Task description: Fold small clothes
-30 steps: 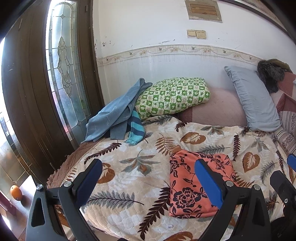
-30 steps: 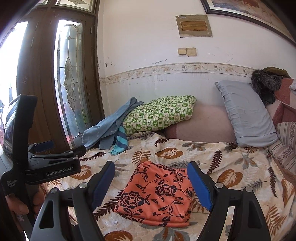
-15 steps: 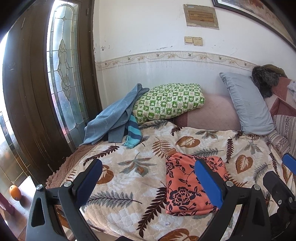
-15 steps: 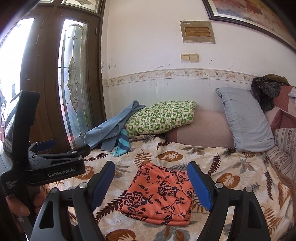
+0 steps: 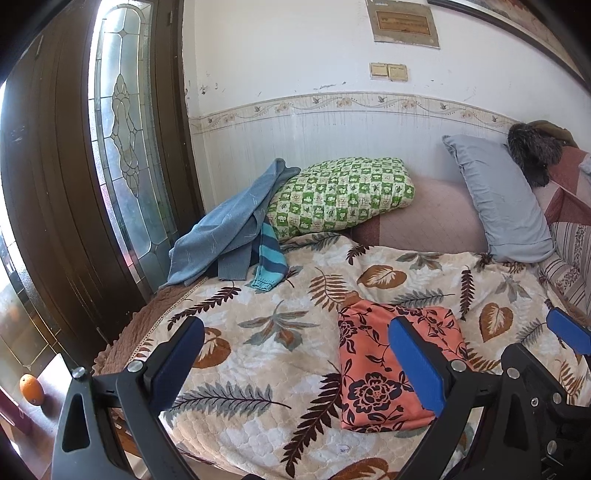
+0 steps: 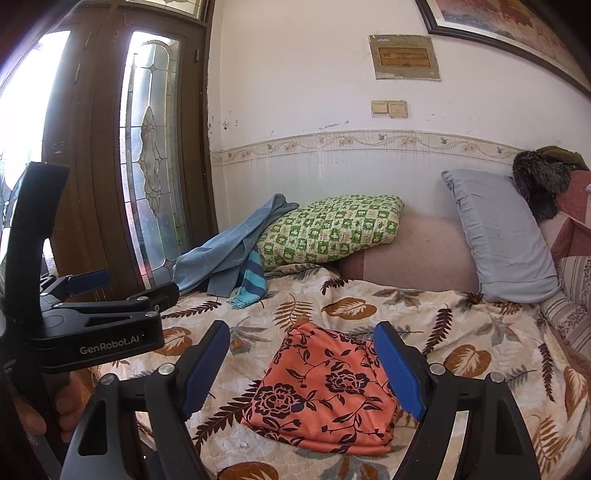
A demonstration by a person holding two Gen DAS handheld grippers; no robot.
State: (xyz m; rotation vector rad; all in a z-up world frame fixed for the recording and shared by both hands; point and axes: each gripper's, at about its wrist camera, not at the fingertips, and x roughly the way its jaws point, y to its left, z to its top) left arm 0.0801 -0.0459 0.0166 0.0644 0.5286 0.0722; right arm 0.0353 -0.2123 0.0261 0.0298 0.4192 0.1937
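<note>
One folded orange floral garment [image 6: 325, 391] on the bedspread [image 5: 258, 332].
Left gripper [image 5: 295, 365] and right gripper [image 6: 301, 369] both agape, empty; garment's near edge partly hidden by pads.

Daylight is pouring in through a dark wooden door [image 6: 92, 155] with leaded glass panels [image 6: 151, 158], off past the left fingers. A white wall [image 6: 295, 92] with a floral border strip [image 6: 369, 142] is running straight ahead, with a light switch plate [image 6: 389, 109] and a framed picture [image 6: 509, 29] hanging above.
</note>
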